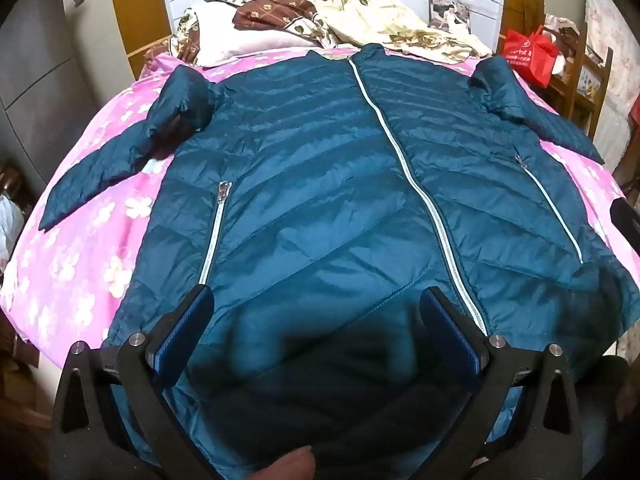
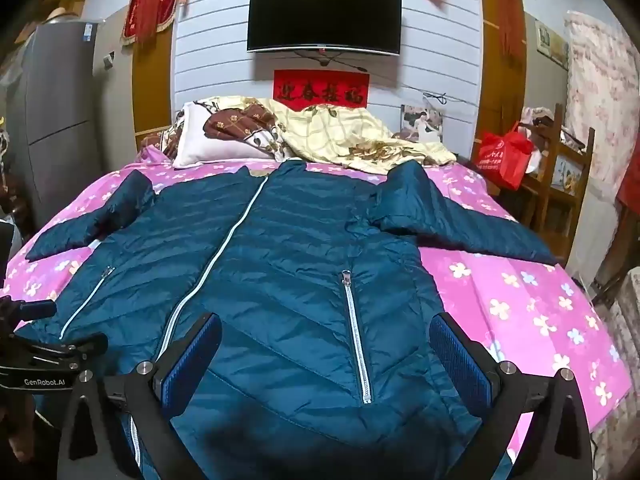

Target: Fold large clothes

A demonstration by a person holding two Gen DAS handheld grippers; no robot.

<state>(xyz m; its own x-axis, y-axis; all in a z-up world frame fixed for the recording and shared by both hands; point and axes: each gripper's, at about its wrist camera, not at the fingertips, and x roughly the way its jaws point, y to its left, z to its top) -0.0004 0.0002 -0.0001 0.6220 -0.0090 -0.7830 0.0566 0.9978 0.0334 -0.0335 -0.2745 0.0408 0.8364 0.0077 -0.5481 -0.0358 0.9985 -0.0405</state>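
Bed with pink floral sheet (image 2: 520,292), pillow (image 2: 212,140) and cream quilt (image 2: 344,136) bunched at the headboard end, black TV (image 2: 324,18) and red banner (image 2: 320,89) on the slatted wall, red bag (image 2: 506,154) on a wooden rack at right, grey fridge (image 2: 60,112) at left. Teal quilted down jacket (image 1: 320,184) lies flat front-up on the sheet, zipped with a white centre zipper (image 1: 416,184), sleeves spread out to both sides, hem nearest the cameras. Left gripper (image 1: 316,312) and right gripper (image 2: 324,344) both hover over the hem with jaws wide apart, holding nothing.
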